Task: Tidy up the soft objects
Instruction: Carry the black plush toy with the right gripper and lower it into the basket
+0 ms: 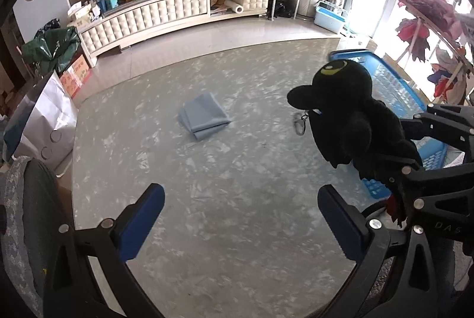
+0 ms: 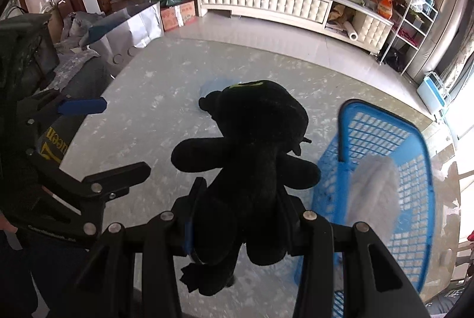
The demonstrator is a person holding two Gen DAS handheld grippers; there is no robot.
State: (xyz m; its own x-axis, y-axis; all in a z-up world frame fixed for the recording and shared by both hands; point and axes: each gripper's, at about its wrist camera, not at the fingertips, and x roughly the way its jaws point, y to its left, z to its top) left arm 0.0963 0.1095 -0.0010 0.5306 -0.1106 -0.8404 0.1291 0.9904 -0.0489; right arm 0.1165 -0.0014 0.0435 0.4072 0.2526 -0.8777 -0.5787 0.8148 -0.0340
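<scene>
**Plush toy up off the bench, basket waiting just to the side**

Here we are with the right gripper (image 2: 237,217) closed around the lower body of the black plush toy (image 2: 251,146), jaws drawn in partway and pinching the soft fabric from both sides. The toy hangs clear above the marbled bench (image 1: 207,199), head forward, a yellow eye showing on top, and a small metal clip (image 1: 299,124) dangling beneath it in the left wrist view.

Over on the other side, the left gripper (image 1: 241,217) is wide open and holding nothing, its blue pads spread apart over bare bench. A folded blue cloth (image 1: 204,120) lies flat near the middle of the bench, well apart from both grippers, not yet dealt with.

The blue mesh basket (image 2: 420,146) sits at the bench's right edge, close beside the held toy, with something pale and soft already inside it (image 2: 373,190).

So the step in hand looks like carrying the toy across and dropping it in. To do it well: keep the squeeze steady, since plush compresses and can slip; lift high enough that the trailing legs and clip clear the basket rim; centre over the opening before letting go, and release low so it settles beside the pale item rather than bouncing out.
</scene>
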